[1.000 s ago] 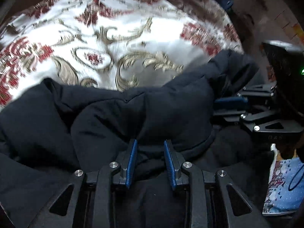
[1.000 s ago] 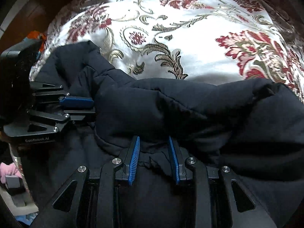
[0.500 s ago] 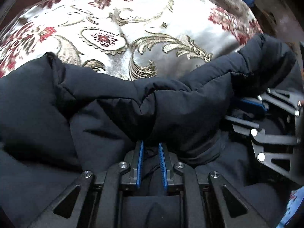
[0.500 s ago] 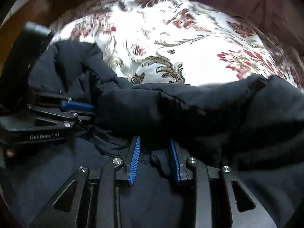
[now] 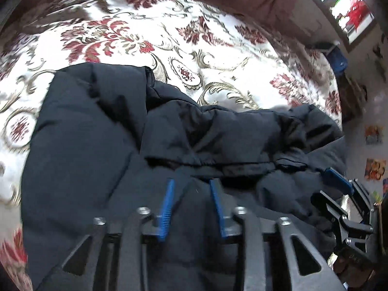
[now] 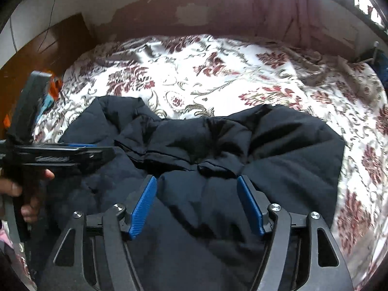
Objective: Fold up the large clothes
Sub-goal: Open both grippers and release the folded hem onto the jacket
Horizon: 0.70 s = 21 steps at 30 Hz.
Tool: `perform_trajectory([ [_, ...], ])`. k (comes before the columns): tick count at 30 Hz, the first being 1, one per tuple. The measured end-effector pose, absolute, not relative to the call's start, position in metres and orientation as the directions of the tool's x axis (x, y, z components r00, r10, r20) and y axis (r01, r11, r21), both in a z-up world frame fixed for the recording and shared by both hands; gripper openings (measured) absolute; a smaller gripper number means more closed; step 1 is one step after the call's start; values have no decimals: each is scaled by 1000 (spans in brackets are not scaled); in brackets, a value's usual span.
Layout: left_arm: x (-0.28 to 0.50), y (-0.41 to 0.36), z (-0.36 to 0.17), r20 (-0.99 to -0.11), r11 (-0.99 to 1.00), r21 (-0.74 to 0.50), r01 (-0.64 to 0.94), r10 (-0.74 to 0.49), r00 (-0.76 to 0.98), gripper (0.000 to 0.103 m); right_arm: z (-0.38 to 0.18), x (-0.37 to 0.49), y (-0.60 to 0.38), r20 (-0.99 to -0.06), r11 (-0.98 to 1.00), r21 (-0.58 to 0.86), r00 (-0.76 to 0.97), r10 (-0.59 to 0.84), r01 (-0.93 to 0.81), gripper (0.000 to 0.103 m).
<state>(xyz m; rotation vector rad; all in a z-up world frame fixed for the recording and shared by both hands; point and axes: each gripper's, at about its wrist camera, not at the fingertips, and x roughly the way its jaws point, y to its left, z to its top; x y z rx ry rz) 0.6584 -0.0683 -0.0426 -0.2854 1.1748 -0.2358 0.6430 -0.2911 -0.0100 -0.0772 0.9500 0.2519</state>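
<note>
Floral bedspread [image 6: 242, 77], maroon curtain [image 6: 266, 9], bright window [image 5: 349, 7], peeling wall [image 6: 150, 7].

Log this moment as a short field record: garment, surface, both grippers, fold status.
garment: dark padded jacket, bunched, one edge folded over itself
surface: floral bedspread, white with red and gold pattern
left gripper: open, jaws apart over the jacket, nothing pinched
right gripper: open wide, above the jacket
fold status: partly folded, not flattened
background: reddish curtain behind the bed
</note>
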Motion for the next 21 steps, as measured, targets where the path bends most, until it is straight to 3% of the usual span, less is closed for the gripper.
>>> perform_trajectory([
  [2,650,-67,-35,-855,935,-354,33,-337,394,85,1,630,-293,-803,969,40,569,176,-243,70],
  [5,632,-64,-17,-828,930,-367,30,-341,445,87,21,607,-295,-776,968,17,608,170,-249,79],
  [9,605,-65,3,-824,936,-352,22,-321,467,100,44,574,-294,-744,963,-10,646,172,-268,93],
  [12,579,-68,15,-826,946,-324,35,-300,478,102,58,546,-292,-723,958,-35,669,172,-285,98],
  [21,505,-70,37,-833,983,-179,36,-170,526,102,78,469,-289,-690,952,-118,713,125,-281,101],
])
